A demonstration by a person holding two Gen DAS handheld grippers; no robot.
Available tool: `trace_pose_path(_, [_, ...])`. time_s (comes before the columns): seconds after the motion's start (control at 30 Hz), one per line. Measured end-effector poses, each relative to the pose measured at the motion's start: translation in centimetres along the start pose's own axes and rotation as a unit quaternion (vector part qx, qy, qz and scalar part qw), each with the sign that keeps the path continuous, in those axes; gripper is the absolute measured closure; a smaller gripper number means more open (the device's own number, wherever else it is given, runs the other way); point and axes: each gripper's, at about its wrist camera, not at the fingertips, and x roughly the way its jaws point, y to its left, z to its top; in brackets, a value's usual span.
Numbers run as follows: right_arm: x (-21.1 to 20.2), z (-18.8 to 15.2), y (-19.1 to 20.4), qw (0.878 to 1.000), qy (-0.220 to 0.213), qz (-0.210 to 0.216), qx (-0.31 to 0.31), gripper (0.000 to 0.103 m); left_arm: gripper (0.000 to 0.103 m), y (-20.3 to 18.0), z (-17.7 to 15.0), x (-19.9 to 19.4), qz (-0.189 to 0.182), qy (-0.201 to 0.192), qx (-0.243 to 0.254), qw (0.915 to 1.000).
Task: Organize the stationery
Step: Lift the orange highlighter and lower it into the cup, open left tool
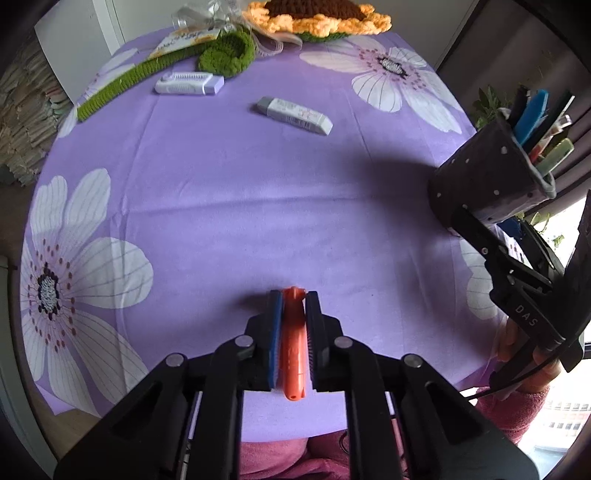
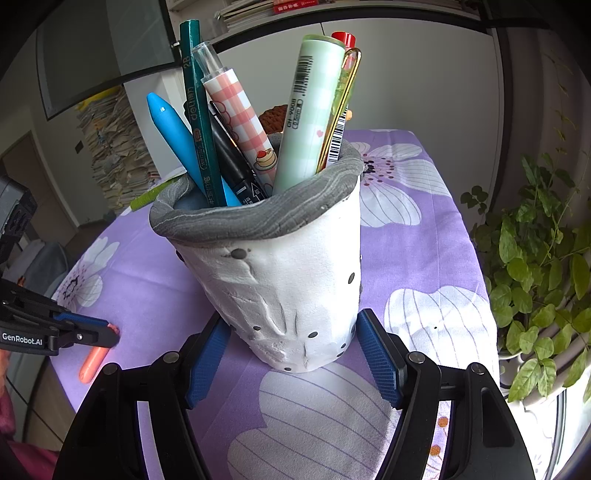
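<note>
Stationery spread over a bench [image 1: 229, 184] draped in purple cloth with white flowers. Clamped shut in the left claw [image 1: 293, 295], at lower centre of the left wrist view: an orange pen [image 1: 293, 347], lengthwise between the fingers, pads pressed to both its sides. Seen again at lower left of the right wrist view, its tail jutting below that claw.

Gripped near its base by the right claw [image 2: 291, 317], at centre of the right wrist view: a white pen holder [image 2: 280, 288] with a grey rim, blue pads against both sides. Tilted at the right edge of the left wrist view. Packed inside: a blue pen [image 2: 170, 133], a green pencil [image 2: 197, 110], checked pens and others.

Left loose on the cloth in the upper part of the left wrist view: a grey-white eraser [image 1: 293, 115] and, further to the upper left, a lilac case [image 1: 188, 83], both well apart from the claws. Parked along the top edge: a crochet sunflower [image 1: 317, 16]. Potted plant [image 2: 535, 258] at the right edge of the right wrist view.
</note>
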Motion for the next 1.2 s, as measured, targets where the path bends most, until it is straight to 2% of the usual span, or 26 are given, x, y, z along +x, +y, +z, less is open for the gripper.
trace_pose_path(0.2, [0.0,0.0,-0.1,1.0,0.0,0.0,0.0,0.031,0.093,-0.7,0.2,-4.4,-0.033,-0.059,0.01,0.9976])
trace_pose_path(0.33, [0.0,0.0,-0.1,1.0,0.0,0.0,0.0,0.031,0.093,-2.9,1.4,-7.3,-0.069,-0.115,0.025,0.9907])
trace_pose_path(0.5, [0.0,0.0,-0.1,1.0,0.0,0.0,0.0,0.031,0.093,-7.2,3.9,-10.3,-0.115,-0.199,0.05,0.9719])
trace_pose_path(0.57, [0.0,0.0,-0.1,1.0,0.0,0.0,0.0,0.031,0.093,-8.9,4.8,-11.2,-0.133,-0.232,0.063,0.9615])
trace_pose_path(0.67, [0.0,0.0,-0.1,1.0,0.0,0.0,0.0,0.031,0.093,-10.8,6.1,-11.4,-0.141,-0.266,0.084,0.95])
trace_pose_path(0.73, [0.0,0.0,-0.1,1.0,0.0,0.0,0.0,0.031,0.093,-11.6,6.9,-10.6,-0.15,-0.269,0.095,0.9468])
trace_pose_path(0.9, [0.0,0.0,0.0,1.0,0.0,0.001,0.001,0.031,0.093,-12.8,7.8,-8.0,-0.158,-0.257,0.109,0.9471])
trace_pose_path(1.07, [0.1,-0.2,0.3,1.0,0.0,0.001,0.001,0.031,0.093,-12.0,7.3,-7.7,-0.174,-0.268,0.108,0.9413])
trace_pose_path(1.2, [0.1,-0.2,0.3,1.0,0.0,0.002,0.001,0.031,0.093,-11.0,5.9,-7.5,-0.173,-0.289,0.101,0.9363])
